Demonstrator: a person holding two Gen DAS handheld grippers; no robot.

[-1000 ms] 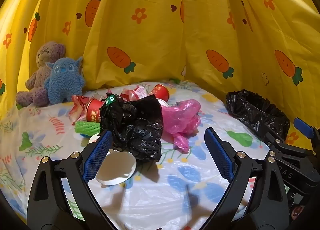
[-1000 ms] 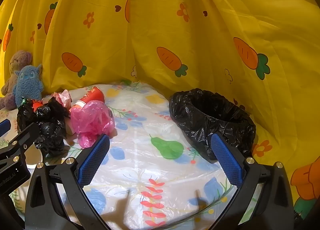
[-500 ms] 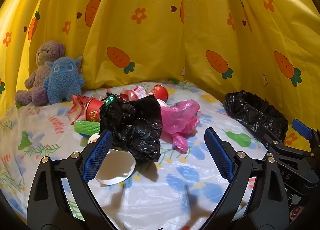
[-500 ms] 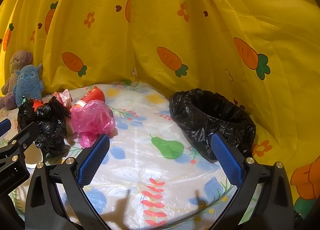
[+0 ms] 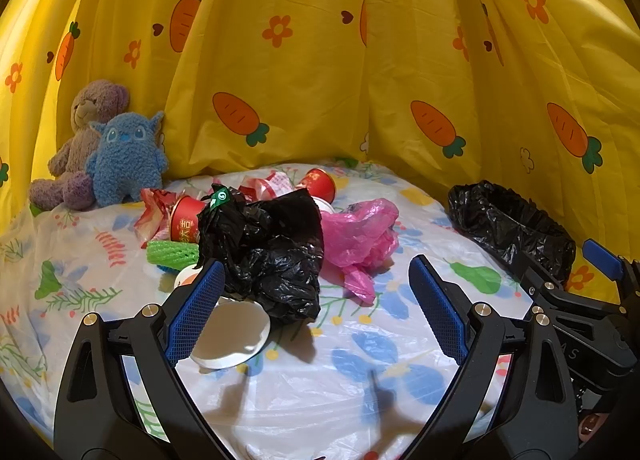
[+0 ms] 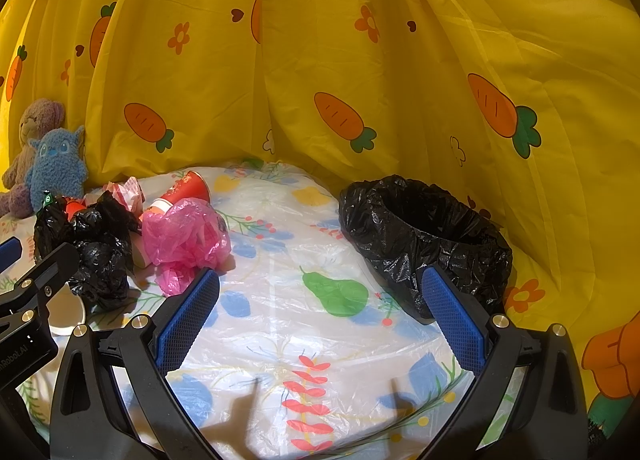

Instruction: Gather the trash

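Black wad (image 5: 264, 252) lies just ahead-left of left gripper (image 5: 316, 316), nearer it; right gripper (image 6: 320, 320) faces bin (image 6: 424, 244). Both agape, empty.

Trash pile (image 5: 256, 236) sits mid-left on the table cover (image 5: 320, 380), stuffed toys (image 5: 100, 152) behind it at far left, bin bag (image 6: 424, 236) off right.

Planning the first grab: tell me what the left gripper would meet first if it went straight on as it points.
Likely the crumpled black plastic bag, ahead between the open left gripper fingers; the white lid lies nearer but low and left, so depth is uncertain.
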